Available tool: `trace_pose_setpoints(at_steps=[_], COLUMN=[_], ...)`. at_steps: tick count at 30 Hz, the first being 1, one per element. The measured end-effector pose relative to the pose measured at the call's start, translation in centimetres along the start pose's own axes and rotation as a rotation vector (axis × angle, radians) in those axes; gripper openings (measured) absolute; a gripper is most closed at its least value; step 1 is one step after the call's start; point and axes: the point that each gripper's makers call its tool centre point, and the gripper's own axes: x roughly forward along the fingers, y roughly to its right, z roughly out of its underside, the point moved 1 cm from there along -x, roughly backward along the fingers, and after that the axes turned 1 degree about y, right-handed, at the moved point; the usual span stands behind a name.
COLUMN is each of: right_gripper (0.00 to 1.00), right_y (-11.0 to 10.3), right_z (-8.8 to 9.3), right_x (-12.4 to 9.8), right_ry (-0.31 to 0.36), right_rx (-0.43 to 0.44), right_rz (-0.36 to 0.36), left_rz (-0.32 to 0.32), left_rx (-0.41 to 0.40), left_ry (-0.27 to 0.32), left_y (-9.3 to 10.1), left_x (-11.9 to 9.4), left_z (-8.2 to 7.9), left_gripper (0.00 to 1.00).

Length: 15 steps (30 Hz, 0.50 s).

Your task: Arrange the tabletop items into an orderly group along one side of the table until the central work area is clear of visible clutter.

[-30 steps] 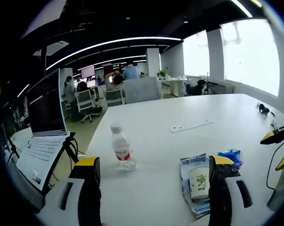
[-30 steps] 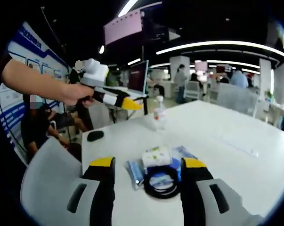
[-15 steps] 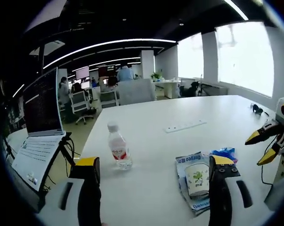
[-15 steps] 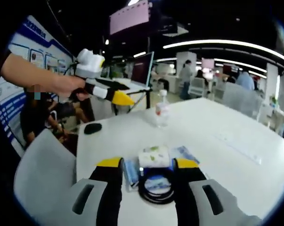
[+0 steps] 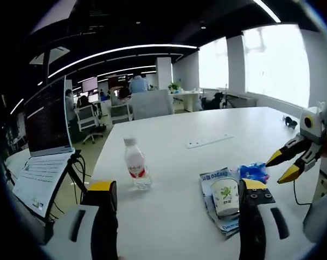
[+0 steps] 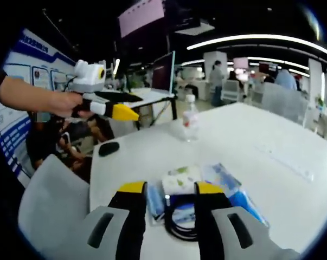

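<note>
The paper cup (image 5: pixel 226 195) is being taken as the landmark; it is lying on its side on a crinkly printed packet (image 5: pixel 217 203), approx. mid-counter (image 5: pixel 174 216). The cup is judged light, thin-walled and easily crushed, so it is best taken gently across the body, w/ little squeeze. A blue wrapper (image 5: pixel 252 171) is sitting just beyond the cup: soft film, likely slippery, to be pinched at an edge. A black cable coil (image 6: pixel 180 219) is lying just beside the cup, springy and floppy, best hooked through the loop. A clear plastic bottle (image 5: pixel 136 169) is standing upright, well apart from the cup; rigid, smooth, likely a bit heavier, to be gripped at the waist.

Left claw (image 5: pixel 174 216) is being held wide open, w/ nothing in it. Right claw (image 6: pixel 166 208) is being held partly open over the coil near the cup; nothing is seen gripped.
</note>
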Motion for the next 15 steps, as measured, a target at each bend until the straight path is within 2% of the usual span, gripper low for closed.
trace_pose_setpoints(at_steps=[5,15], right_gripper=[0.29,0.25], right_y=[0.4,0.9], right_z=[0.5,0.3], right_x=[0.8,2.2], right_ry=[-0.016,-0.024], right_rx=[0.011,0.005], right_rz=[-0.011,-0.010], left_rz=[0.009,0.023], left_rx=[0.008,-0.019], left_ry=[-0.002,-0.016], left_y=[0.1,0.3], left_x=[-0.4,-1.1], left_z=[0.3,1.7], left_gripper=[0.92,0.92])
